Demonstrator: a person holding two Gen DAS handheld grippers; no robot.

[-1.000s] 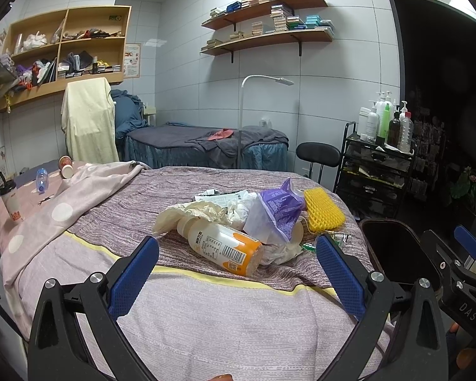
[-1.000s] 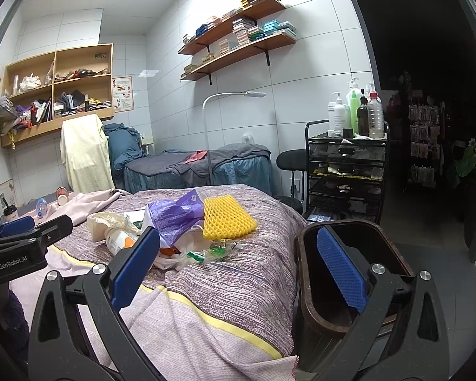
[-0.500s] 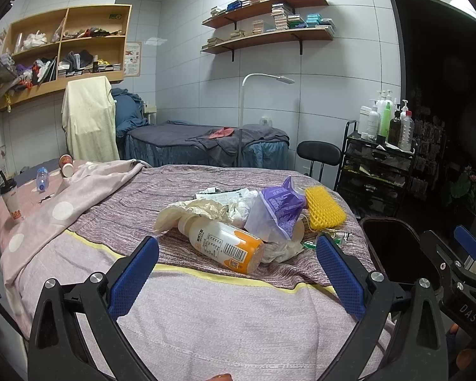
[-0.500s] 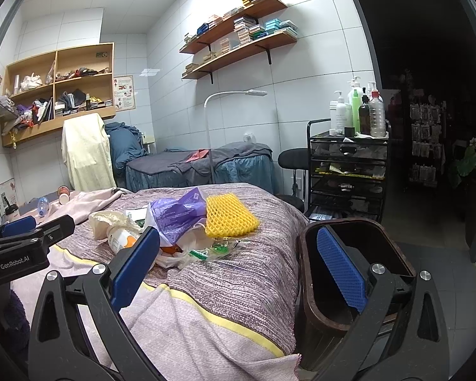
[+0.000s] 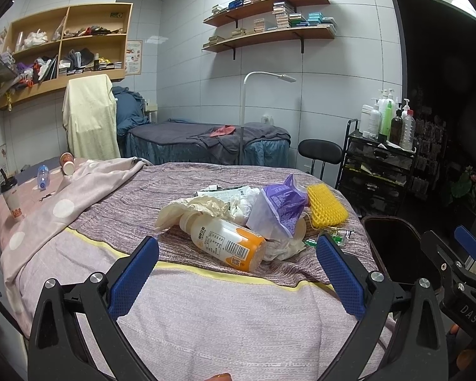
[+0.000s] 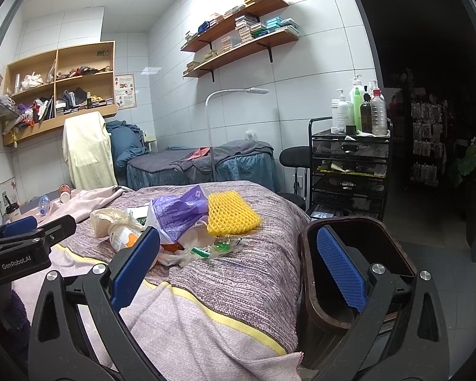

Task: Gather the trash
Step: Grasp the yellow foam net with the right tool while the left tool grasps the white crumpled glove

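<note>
Basically nothing collected yet: left gripper [image 5: 238, 270] and right gripper [image 6: 238, 266] both gape wide, empty. Trash pile [image 5: 254, 212] (orange-labelled bottle [image 5: 225, 243], purple bag [image 5: 280, 203], yellow foam net [image 5: 327, 203]) sits on the bed [image 5: 206, 311]; the brown bin [image 6: 320, 304] beside it looks empty.

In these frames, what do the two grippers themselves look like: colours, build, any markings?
Both are alike: black plastic frames with triangular cut-outs and silver screws, each finger ending in a blue textured pad. The left gripper shows white "GenRobot.AI" lettering on its side in the right wrist view; the right gripper shows "DAS" in the left wrist view. No cables or sleeves are visible.
</note>
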